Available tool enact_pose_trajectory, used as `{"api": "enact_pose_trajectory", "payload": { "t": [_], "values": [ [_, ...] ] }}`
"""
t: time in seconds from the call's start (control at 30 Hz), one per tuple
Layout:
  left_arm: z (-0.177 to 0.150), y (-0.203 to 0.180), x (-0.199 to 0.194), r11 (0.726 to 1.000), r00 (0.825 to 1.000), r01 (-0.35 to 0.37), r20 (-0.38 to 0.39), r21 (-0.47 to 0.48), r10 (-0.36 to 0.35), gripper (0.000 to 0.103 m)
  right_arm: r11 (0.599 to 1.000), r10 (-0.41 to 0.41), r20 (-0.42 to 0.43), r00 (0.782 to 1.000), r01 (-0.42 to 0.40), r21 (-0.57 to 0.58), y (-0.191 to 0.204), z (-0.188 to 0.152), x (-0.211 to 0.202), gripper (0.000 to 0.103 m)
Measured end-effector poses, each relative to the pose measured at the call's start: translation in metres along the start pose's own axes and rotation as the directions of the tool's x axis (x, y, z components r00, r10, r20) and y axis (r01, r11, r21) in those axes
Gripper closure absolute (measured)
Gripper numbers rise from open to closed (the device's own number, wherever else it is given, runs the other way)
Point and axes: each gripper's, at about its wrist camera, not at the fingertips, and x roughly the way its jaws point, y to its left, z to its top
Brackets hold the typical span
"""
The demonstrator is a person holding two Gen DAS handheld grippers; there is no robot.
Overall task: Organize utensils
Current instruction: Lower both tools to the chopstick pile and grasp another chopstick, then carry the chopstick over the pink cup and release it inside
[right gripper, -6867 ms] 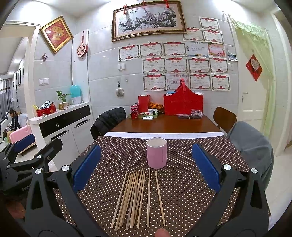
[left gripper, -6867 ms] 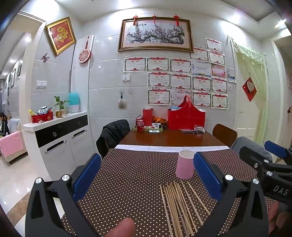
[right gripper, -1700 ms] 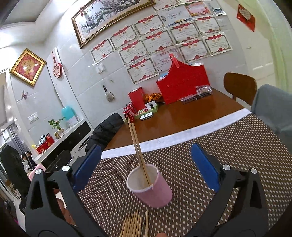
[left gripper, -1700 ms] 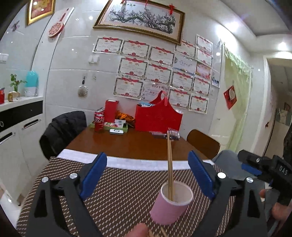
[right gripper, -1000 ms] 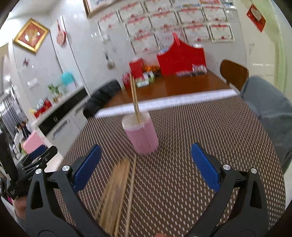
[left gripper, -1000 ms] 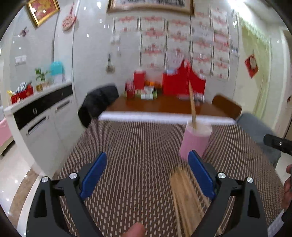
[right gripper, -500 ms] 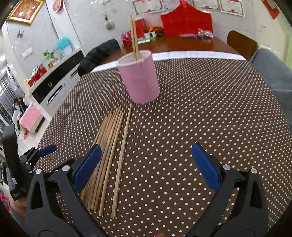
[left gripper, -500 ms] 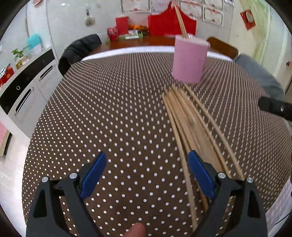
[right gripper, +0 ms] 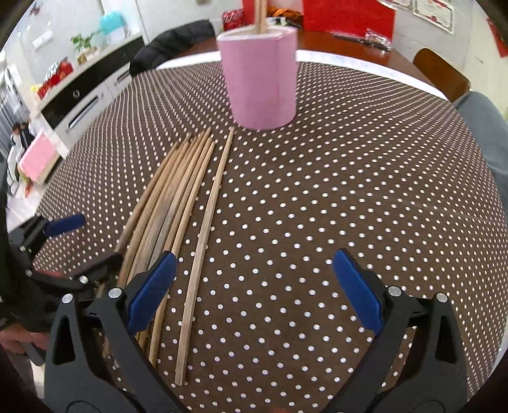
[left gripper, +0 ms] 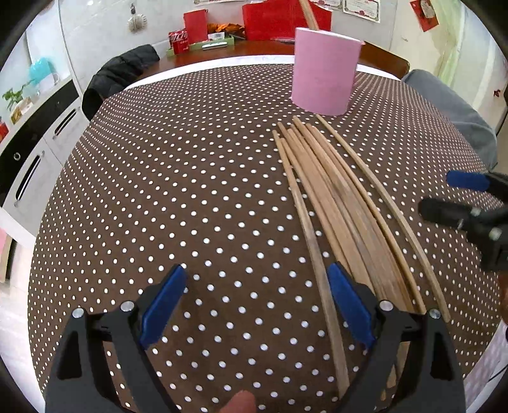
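Note:
Several wooden chopsticks (left gripper: 336, 197) (right gripper: 177, 197) lie side by side on the brown dotted tablecloth (left gripper: 190, 178), their far tips just short of a pink cup (left gripper: 324, 70) (right gripper: 260, 79) that holds a pair of chopsticks upright. My left gripper (left gripper: 257, 286) hangs low over the cloth, open and empty; its right pad sits over the near end of the leftmost stick. My right gripper (right gripper: 254, 267) is open and empty too, with the rightmost loose chopstick (right gripper: 206, 228) running between its fingers close to the left pad. Each gripper shows at the edge of the other's view.
Beyond the cloth the bare wooden table (left gripper: 254, 47) carries red boxes (left gripper: 273, 19), a soda can and a tray. A dark jacket (left gripper: 127, 70) hangs on a chair at far left. A grey-covered chair (left gripper: 451, 111) stands at the right, and a white cabinet (right gripper: 82, 95) at the left.
Both grippers have come down closer to the tablecloth and tilted further down. The chopsticks now reach in beside the pads, and the cup sits higher in both views.

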Motion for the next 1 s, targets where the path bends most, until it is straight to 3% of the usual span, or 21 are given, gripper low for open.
{"api": "enact_pose_trajectory", "payload": {
  "t": [0.07, 0.23, 0.3, 0.53, 0.6, 0.63, 0.67, 0.7, 0.73, 0.9, 1.0],
  "values": [
    [0.002, 0.003, 0.0, 1.0, 1.0, -0.007, 0.002, -0.001, 0.007, 0.014, 1.0, -0.012, -0.023, 1.0, 0.012, -0.009, 0.005, 0.003, 0.009, 0.008],
    [0.01, 0.001, 0.007, 1.0, 1.0, -0.021, 0.001, 0.009, 0.02, 0.014, 0.999, -0.045, -0.018, 0.999, 0.045, -0.026, 0.017, 0.012, 0.019, 0.039],
    [0.016, 0.0, 0.009, 1.0, 1.0, -0.028, -0.002, 0.014, 0.028, 0.014, 0.996, -0.076, -0.018, 0.997, 0.075, -0.044, 0.021, 0.018, 0.022, 0.073],
    [0.035, -0.001, 0.019, 1.0, 1.0, -0.024, -0.019, 0.02, 0.024, 0.015, 0.994, -0.071, -0.017, 0.997, 0.07, -0.082, 0.027, 0.031, 0.035, 0.072],
    [0.039, 0.0, 0.021, 1.0, 1.0, 0.022, -0.018, 0.008, -0.021, 0.03, 0.992, -0.069, -0.008, 0.998, 0.068, -0.107, 0.031, 0.034, 0.038, 0.077],
    [0.041, -0.001, 0.02, 1.0, 1.0, 0.023, -0.011, 0.018, -0.023, 0.045, 0.992, -0.051, -0.011, 0.999, 0.049, -0.117, 0.033, 0.035, 0.038, 0.082],
    [0.043, -0.002, 0.019, 0.999, 1.0, 0.029, -0.007, 0.027, -0.029, 0.055, 0.991, -0.044, -0.014, 0.999, 0.042, -0.125, 0.036, 0.036, 0.038, 0.094],
    [0.045, -0.003, 0.018, 0.999, 0.999, 0.033, -0.007, 0.032, -0.033, 0.077, 0.991, -0.035, -0.016, 0.999, 0.033, -0.13, 0.036, 0.036, 0.038, 0.097],
    [0.046, -0.002, 0.018, 0.999, 0.999, 0.035, -0.009, 0.032, -0.035, 0.093, 0.991, -0.027, -0.015, 1.0, 0.025, -0.128, 0.035, 0.035, 0.037, 0.097],
    [0.046, 0.017, 0.015, 0.998, 0.999, 0.047, 0.009, -0.034, -0.046, 0.097, 0.995, 0.083, 0.04, 0.996, -0.08, -0.061, 0.012, 0.029, 0.024, 0.097],
    [0.044, 0.024, 0.006, 0.996, 0.998, 0.05, 0.045, -0.078, -0.047, 0.097, 0.988, 0.152, 0.106, 0.983, -0.148, -0.042, 0.003, 0.031, 0.011, 0.097]
  ]
}}
